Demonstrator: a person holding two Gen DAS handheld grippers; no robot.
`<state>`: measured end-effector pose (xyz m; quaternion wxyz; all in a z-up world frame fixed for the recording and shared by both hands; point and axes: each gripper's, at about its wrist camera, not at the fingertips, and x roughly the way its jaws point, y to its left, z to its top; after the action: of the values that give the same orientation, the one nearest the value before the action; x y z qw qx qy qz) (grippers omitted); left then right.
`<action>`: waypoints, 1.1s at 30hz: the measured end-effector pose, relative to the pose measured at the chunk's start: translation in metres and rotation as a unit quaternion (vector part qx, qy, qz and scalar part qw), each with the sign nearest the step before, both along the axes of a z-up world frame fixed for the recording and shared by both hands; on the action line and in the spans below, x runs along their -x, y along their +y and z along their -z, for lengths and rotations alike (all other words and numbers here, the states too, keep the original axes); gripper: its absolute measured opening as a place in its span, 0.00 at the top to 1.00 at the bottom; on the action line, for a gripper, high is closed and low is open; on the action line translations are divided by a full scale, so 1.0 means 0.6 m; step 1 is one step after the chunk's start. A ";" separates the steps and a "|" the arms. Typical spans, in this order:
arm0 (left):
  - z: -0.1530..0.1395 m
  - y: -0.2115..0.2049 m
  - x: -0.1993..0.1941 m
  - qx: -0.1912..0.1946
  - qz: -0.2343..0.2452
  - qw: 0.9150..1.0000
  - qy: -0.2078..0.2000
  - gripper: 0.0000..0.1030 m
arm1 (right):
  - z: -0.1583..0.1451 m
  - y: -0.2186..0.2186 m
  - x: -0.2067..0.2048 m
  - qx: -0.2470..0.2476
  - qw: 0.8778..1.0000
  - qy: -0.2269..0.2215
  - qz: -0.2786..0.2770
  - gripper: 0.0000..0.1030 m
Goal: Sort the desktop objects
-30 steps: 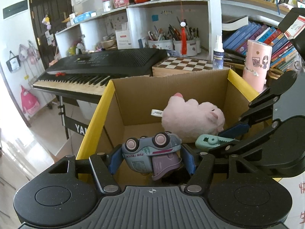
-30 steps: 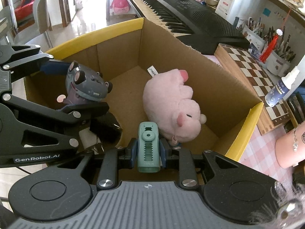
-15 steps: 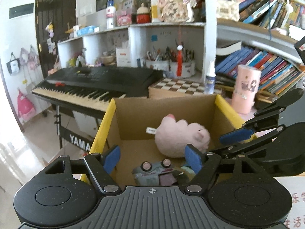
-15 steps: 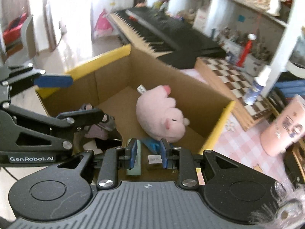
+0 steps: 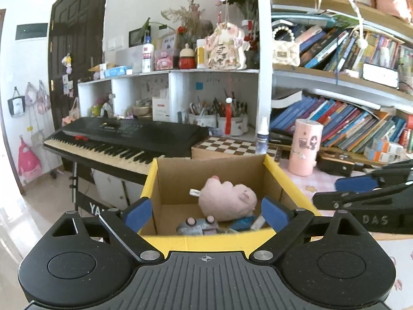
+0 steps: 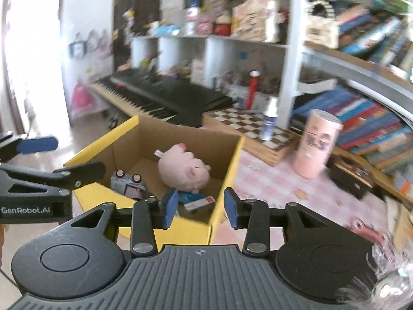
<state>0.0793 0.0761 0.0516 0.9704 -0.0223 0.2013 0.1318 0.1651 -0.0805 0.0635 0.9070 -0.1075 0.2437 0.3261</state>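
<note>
A dark door (image 5: pixel 74 59), white cubby shelves (image 5: pixel 167 87), crowded bookshelves (image 5: pixel 348 118) and a black keyboard (image 5: pixel 124 137) fill the sunlit room.

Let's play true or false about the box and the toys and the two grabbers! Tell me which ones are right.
1. The pink plush pig lies inside the cardboard box. True.
2. The left gripper holds the toy truck. False: its jaws are opening with nothing between them; the truck lies in the box.
3. The pink cup stands inside the box. False: it stands on the table outside it.
4. The right gripper holds nothing. True.
5. The chessboard sits behind the box. True.
</note>
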 end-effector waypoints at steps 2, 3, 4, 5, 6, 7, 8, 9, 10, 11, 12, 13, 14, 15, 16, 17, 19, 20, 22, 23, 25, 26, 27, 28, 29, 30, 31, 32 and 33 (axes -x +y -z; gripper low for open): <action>0.002 -0.006 0.019 0.002 0.008 1.000 0.000 0.08 | 0.001 -0.018 0.026 -0.015 0.999 0.000 0.028 0.61; 0.003 -0.010 0.028 0.001 0.011 1.000 0.000 0.08 | 0.003 -0.026 0.036 -0.021 0.999 0.001 0.041 0.60; 0.004 -0.013 0.036 0.001 0.014 1.000 0.001 0.08 | 0.004 -0.035 0.048 -0.027 0.998 0.001 0.054 0.60; 0.006 -0.016 0.044 0.001 0.018 1.000 0.002 0.07 | 0.006 -0.043 0.059 -0.032 0.997 0.000 0.065 0.59; 0.008 -0.019 0.053 0.001 0.020 1.000 0.003 0.07 | 0.007 -0.051 0.071 -0.036 0.996 -0.001 0.078 0.58; 0.009 -0.023 0.060 0.000 0.022 1.000 0.004 0.07 | 0.010 -0.059 0.081 -0.040 0.995 -0.003 0.092 0.56; 0.011 -0.027 0.068 -0.002 0.024 1.000 0.004 0.06 | 0.011 -0.067 0.092 -0.043 0.994 -0.004 0.105 0.56; 0.013 -0.031 0.077 -0.003 0.026 1.000 0.004 0.06 | 0.014 -0.075 0.102 -0.048 0.992 -0.004 0.118 0.56; 0.016 -0.035 0.085 -0.004 0.028 1.000 0.004 0.05 | 0.017 -0.082 0.112 -0.053 0.990 -0.003 0.131 0.54; 0.018 -0.038 0.092 -0.004 0.031 0.999 0.003 0.04 | 0.019 -0.089 0.123 -0.055 0.988 -0.003 0.142 0.53; 0.020 -0.042 0.098 -0.004 0.034 0.999 0.004 0.04 | 0.022 -0.095 0.134 -0.057 0.987 -0.005 0.153 0.49; 0.023 -0.045 0.105 -0.004 0.037 0.999 0.004 0.04 | 0.026 -0.101 0.145 -0.057 0.985 -0.007 0.163 0.45; 0.026 -0.049 0.111 -0.003 0.040 0.999 0.005 0.03 | 0.029 -0.107 0.157 -0.056 0.983 -0.010 0.173 0.45; 0.028 -0.052 0.116 -0.002 0.043 0.999 0.006 0.03 | 0.033 -0.112 0.168 -0.054 0.982 -0.011 0.182 0.44; 0.031 -0.056 0.121 0.000 0.046 0.999 0.008 0.03 | 0.038 -0.116 0.178 -0.051 0.981 -0.010 0.189 0.43; 0.033 -0.058 0.125 0.002 0.049 0.999 0.008 0.02 | 0.042 -0.121 0.189 -0.049 0.979 -0.009 0.196 0.43; 0.037 -0.062 0.133 0.008 0.056 0.998 0.009 0.01 | 0.052 -0.131 0.211 -0.044 0.977 -0.008 0.209 0.41; 0.039 -0.064 0.138 0.012 0.059 0.998 0.010 0.00 | 0.055 -0.134 0.220 -0.042 0.976 -0.008 0.215 0.40; 0.044 -0.068 0.145 0.019 0.062 0.998 0.009 0.00 | 0.062 -0.140 0.238 -0.039 0.973 -0.009 0.228 0.36; 0.047 -0.071 0.148 0.025 0.065 0.998 0.011 0.00 | 0.066 -0.144 0.246 -0.038 0.971 -0.011 0.234 0.34; 0.051 -0.074 0.150 0.034 0.071 0.997 0.015 0.00 | 0.073 -0.150 0.257 -0.033 0.969 -0.011 0.245 0.30; 0.055 -0.076 0.152 0.035 0.072 0.997 0.018 0.00 | 0.078 -0.153 0.263 -0.031 0.968 -0.011 0.249 0.29; 0.059 -0.079 0.154 0.033 0.070 0.997 0.021 0.00 | 0.082 -0.156 0.267 -0.028 0.967 -0.010 0.255 0.29; 0.062 -0.083 0.156 0.029 0.068 0.997 0.024 0.00 | 0.087 -0.158 0.271 -0.024 0.965 -0.009 0.260 0.29; 0.066 -0.087 0.158 0.024 0.065 0.997 0.028 0.00 | 0.091 -0.161 0.274 -0.021 0.964 -0.008 0.265 0.28; 0.069 -0.091 0.161 0.019 0.064 0.997 0.029 0.00 | 0.094 -0.164 0.278 -0.018 0.963 -0.008 0.270 0.26; 0.072 -0.095 0.162 0.013 0.063 0.997 0.032 0.00 | 0.097 -0.167 0.281 -0.016 0.961 -0.007 0.276 0.23; 0.073 -0.098 0.163 0.009 0.062 0.997 0.034 0.00 | 0.100 -0.170 0.283 -0.014 0.960 -0.005 0.281 0.22; 0.076 -0.101 0.164 0.007 0.061 0.997 0.036 0.00 | 0.103 -0.174 0.284 -0.013 0.959 -0.002 0.285 0.22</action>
<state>-0.0191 0.0157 0.0063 0.9686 -0.0122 0.2380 0.0713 -0.0052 -0.1852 0.0017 0.9641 -0.0221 0.2584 0.0574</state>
